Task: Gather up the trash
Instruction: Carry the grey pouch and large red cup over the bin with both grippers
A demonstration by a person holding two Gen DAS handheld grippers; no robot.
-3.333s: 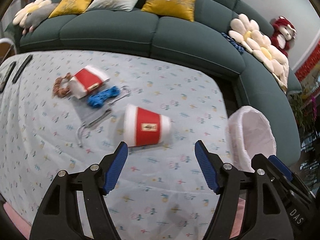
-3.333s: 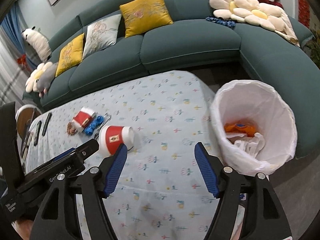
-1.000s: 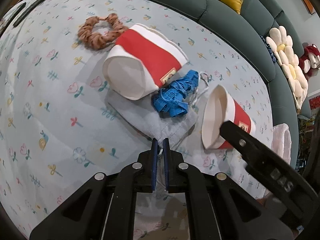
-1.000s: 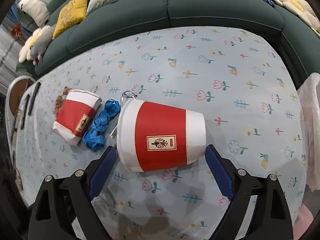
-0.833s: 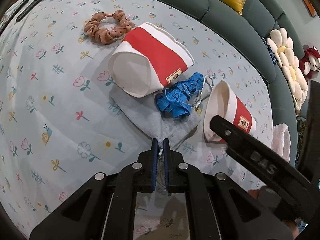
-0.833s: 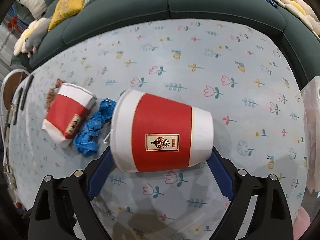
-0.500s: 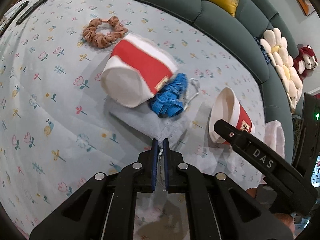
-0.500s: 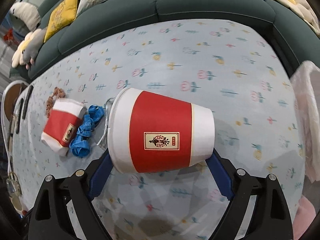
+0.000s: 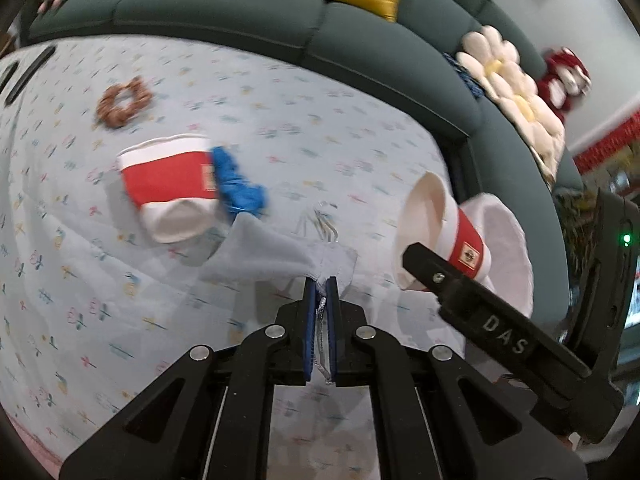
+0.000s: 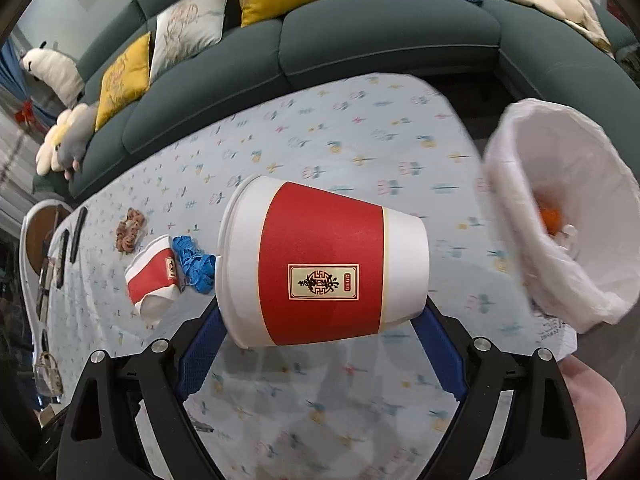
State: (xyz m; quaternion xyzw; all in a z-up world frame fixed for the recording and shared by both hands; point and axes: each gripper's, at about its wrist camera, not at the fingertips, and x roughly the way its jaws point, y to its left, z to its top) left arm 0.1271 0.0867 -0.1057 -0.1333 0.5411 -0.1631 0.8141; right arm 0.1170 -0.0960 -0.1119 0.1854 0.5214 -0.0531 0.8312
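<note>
My left gripper [image 9: 321, 286] is shut on the edge of a pale grey face mask [image 9: 276, 256] and holds it lifted off the table. My right gripper [image 10: 320, 320] is shut on a red and white paper cup [image 10: 320, 264], held sideways above the table; the cup also shows in the left wrist view [image 9: 440, 236]. A crushed red and white cup [image 9: 168, 188] and a blue crumpled piece [image 9: 236, 192] lie on the flowered tablecloth [image 9: 100, 320]. The white-lined trash bin [image 10: 560, 216] stands at the table's right end, with orange and white trash inside.
A brown scrunchie [image 9: 124, 102] lies farther back on the table. Dark remote controls [image 10: 76, 234] lie near the left end. A green sofa [image 10: 380, 36] with cushions curves behind the table and bin.
The left gripper has lifted the mask and pulled it right, clear of the crushed cup and blue piece. The right gripper has raised the cup and carried it toward the bin.
</note>
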